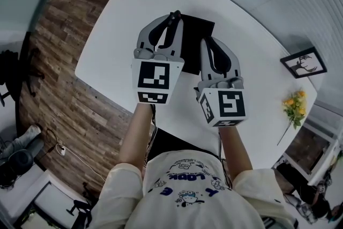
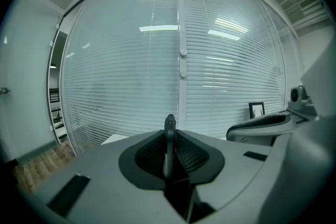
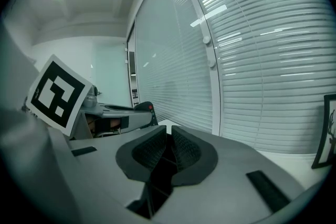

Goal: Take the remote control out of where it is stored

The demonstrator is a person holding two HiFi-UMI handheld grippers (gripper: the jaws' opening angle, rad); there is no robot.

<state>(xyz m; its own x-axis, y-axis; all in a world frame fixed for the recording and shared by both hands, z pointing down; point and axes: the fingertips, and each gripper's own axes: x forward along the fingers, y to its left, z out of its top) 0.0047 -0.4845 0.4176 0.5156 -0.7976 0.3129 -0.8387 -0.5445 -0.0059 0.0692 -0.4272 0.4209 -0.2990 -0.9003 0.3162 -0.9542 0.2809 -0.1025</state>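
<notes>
Left gripper view: left tongs (image 2: 173, 140) clamped narrow on the remote control (image 2: 168, 126), a thin dark slab held edge-on between the pads, its tip poking up past them. Right gripper view: right tongs (image 3: 169, 139) closed down to a slit, nothing between the pads. Head view: both tongs sit at frame centre above the white bench (image 1: 118, 35), remote tip over the upper-left corner of a black flat case (image 1: 195, 35) lying on it; picture frame (image 1: 303, 63) and yellow flowers (image 1: 295, 104) at the bench's right edge.
</notes>
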